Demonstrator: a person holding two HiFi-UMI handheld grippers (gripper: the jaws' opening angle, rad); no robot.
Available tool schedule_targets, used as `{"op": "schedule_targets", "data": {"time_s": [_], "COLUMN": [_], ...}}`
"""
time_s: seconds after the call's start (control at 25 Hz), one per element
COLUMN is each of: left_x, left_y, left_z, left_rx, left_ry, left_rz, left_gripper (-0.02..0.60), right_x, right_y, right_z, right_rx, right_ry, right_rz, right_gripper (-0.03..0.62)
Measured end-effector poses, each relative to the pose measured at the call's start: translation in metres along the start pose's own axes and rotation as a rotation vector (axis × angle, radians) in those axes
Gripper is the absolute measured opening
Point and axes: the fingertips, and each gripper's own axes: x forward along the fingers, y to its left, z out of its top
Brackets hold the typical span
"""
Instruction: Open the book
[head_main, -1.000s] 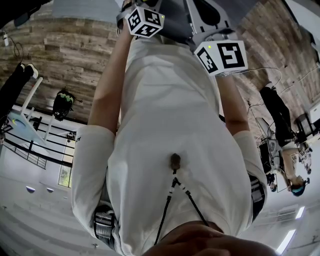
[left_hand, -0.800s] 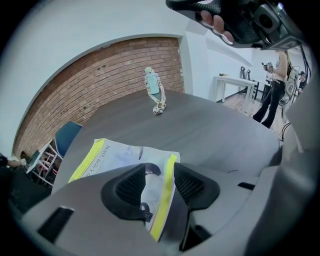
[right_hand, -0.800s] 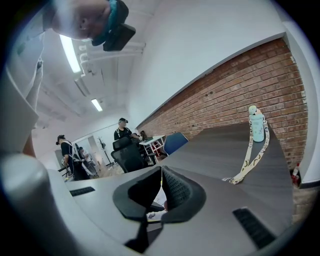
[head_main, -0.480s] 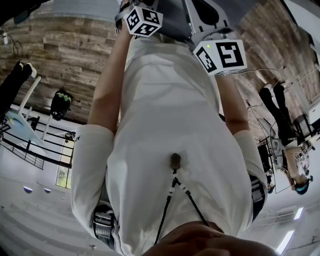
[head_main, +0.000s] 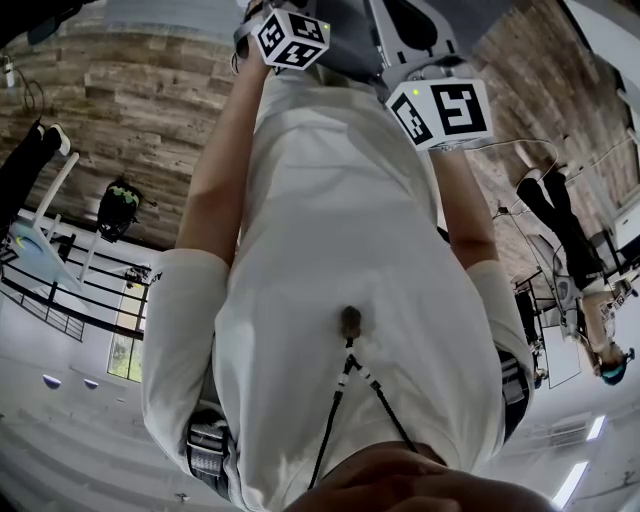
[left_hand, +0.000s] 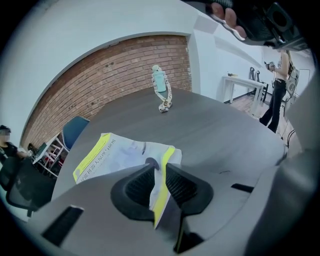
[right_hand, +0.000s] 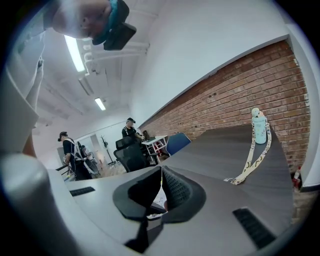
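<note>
The book (left_hand: 115, 152) lies flat on the grey surface (left_hand: 215, 125), its yellow-edged cover corner lifted. The left hand-held gripper (left_hand: 160, 172) has just been closing and now pinches that corner. The right hand-held gripper (right_hand: 161, 172) is nearly shut on a thin sheet edge. A bottle (left_hand: 160, 82) stands well beyond.

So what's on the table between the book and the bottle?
Nothing. In the left gripper view, only bare table lies between the book and the bottle.
</note>
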Motion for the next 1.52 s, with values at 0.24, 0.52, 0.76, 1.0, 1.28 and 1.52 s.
{"op": "schedule_targets", "data": {"time_s": [0.24, 0.52, 0.76, 1.0, 1.28, 1.52], "left_x": [-0.002, -0.005, -0.007, -0.01, -0.029, -0.042], "left_y": [0.008, 0.012, 0.015, 0.019, 0.024, 0.035], "left_z": [-0.002, 0.001, -0.001, -0.003, -0.001, -0.004], "left_rx": [-0.053, -0.087, -0.119, -0.172, -0.193, -0.263], "left_ry": [0.009, -0.009, -0.018, -0.039, -0.077, -0.114], "left_rz": [0.041, 0.073, 0.052, 0.029, 0.033, 0.039], "left_gripper": [0.078, 0.043, 0.029, 0.023, 0.023, 0.023], "right_x": [0.004, 0.01, 0.015, 0.018, 0.014, 0.019], "right_y": [0.004, 0.009, 0.017, 0.023, 0.039, 0.05], "right_z": [-0.001, -0.002, 0.0, -0.003, -0.001, 0.001], "right_rx": [-0.005, -0.017, -0.025, -0.03, -0.041, -0.055], "right_ry": [0.003, 0.015, 0.014, 0.02, 0.022, 0.019], "right_rz": [0.008, 0.028, 0.033, 0.029, 0.039, 0.055], "right_gripper": [0.037, 0.037, 0.037, 0.037, 0.037, 0.037]}}
